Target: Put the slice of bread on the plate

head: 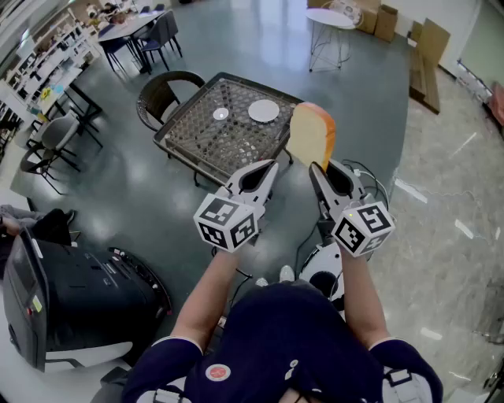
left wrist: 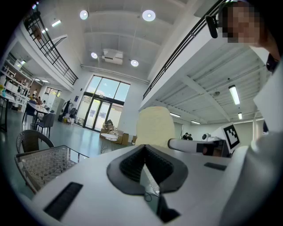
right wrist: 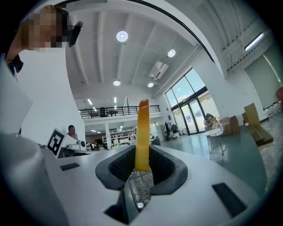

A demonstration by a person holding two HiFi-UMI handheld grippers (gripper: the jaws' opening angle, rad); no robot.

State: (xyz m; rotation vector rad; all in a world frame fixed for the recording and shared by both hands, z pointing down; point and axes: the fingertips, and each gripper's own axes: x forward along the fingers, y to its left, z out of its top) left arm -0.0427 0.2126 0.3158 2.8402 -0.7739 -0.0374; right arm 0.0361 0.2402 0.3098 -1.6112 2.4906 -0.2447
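A slice of bread (head: 312, 134) with an orange-brown crust stands upright in the air, and my right gripper (head: 316, 168) is shut on its lower edge. In the right gripper view the bread (right wrist: 143, 132) shows edge-on between the pads, with the right gripper (right wrist: 141, 164) closed on it. A white plate (head: 264, 110) lies on the mesh-topped table (head: 197, 138) ahead, beyond and to the left of the bread. My left gripper (head: 270, 167) hangs beside the right one, shut and holding nothing. Seen from the left gripper (left wrist: 144, 150), the bread (left wrist: 154, 126) rises just to the right.
A small white dish (head: 220, 113) lies beside the plate. A dark wicker chair (head: 161, 90) stands at the table's far left. A black case (head: 75, 295) sits on the floor at lower left. A round white table (head: 329, 19) and cardboard boxes (head: 384, 20) stand farther off.
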